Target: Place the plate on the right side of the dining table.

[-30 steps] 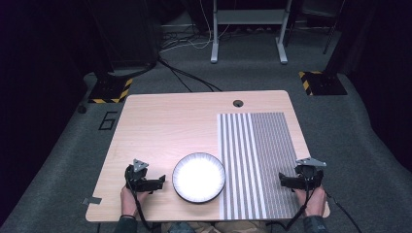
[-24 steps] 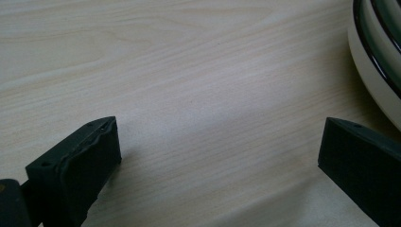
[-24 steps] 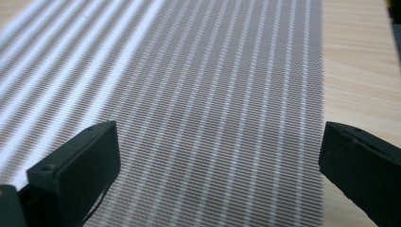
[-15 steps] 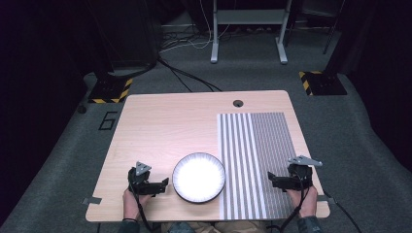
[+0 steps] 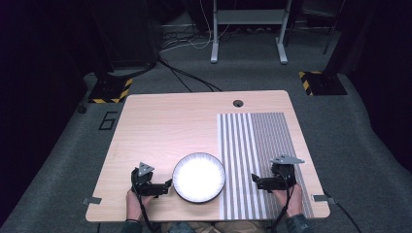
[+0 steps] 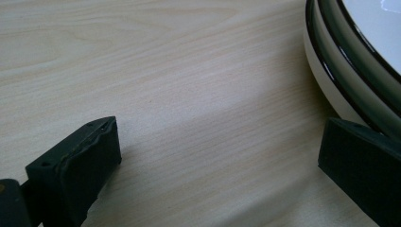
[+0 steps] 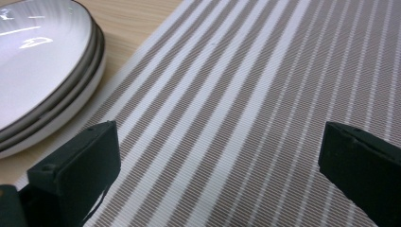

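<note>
Near the front edge of the table [image 5: 160, 121], a stack of white plates [image 5: 198, 177] with dark rims sits between the two grippers. From the high view the stack looks like one plate; the right gripper view shows three rims [image 7: 71, 85] one on another. The left gripper [image 5: 163, 187] lies just left of the stack, held in a hand [image 5: 133, 201] that comes in from the bottom, and points toward the plates. Its jaws stand wide apart with bare wood between them, and in the left gripper view the stack's rim [image 6: 340, 71] curves just beside one jaw; whether that jaw touches the rim I cannot tell. The right gripper [image 5: 256, 182] rests over a striped mat [image 5: 252, 136] that covers the right part of the table, its jaws likewise wide apart and holding nothing, pointed leftward toward the stack. The plates' right edge sits just beside the mat's left border. The right hand [image 5: 291, 201] grips its tool near the table's front right corner.
</note>
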A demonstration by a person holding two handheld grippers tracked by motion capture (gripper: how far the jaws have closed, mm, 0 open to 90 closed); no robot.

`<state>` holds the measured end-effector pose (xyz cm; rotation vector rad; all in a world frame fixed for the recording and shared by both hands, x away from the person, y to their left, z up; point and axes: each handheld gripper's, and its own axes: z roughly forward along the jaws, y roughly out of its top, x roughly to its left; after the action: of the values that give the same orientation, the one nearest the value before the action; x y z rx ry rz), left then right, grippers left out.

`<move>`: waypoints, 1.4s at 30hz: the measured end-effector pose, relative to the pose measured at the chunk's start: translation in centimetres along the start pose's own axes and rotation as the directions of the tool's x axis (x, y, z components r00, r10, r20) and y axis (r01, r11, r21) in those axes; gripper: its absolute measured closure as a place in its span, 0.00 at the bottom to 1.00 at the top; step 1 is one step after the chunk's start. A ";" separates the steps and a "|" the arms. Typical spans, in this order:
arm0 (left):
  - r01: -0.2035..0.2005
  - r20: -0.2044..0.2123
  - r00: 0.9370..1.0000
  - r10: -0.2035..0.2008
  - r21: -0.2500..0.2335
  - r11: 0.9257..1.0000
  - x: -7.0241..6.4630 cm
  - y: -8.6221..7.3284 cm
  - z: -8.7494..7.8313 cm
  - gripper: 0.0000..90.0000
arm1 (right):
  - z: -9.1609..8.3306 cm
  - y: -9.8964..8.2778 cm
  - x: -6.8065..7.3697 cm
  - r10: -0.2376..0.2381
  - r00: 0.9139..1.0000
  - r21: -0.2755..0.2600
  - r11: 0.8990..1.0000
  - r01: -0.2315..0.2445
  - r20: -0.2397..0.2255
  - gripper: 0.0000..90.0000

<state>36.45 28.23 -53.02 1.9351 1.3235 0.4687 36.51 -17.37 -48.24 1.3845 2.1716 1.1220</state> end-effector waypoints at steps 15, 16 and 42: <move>0.001 0.031 1.000 -0.001 -0.005 1.000 0.1 0.0 0.0 0.00 | 2.5 1.5 4.5 -0.106 0.986 0.023 0.994 0.110 -0.128 0.00; 0.001 0.031 1.000 0.000 -0.005 1.000 0.1 0.0 0.0 0.00 | 2.7 1.7 4.8 -0.115 0.984 0.027 0.993 0.119 -0.133 0.00; 0.000 0.031 1.000 0.000 -0.005 1.000 0.1 0.0 0.0 0.00 | 6.1 3.4 9.9 -0.204 0.933 0.036 0.974 0.224 -0.297 0.00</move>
<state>36.48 28.28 -53.05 1.9308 1.3012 0.4406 37.78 -5.32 -48.27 1.0257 2.5176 1.2416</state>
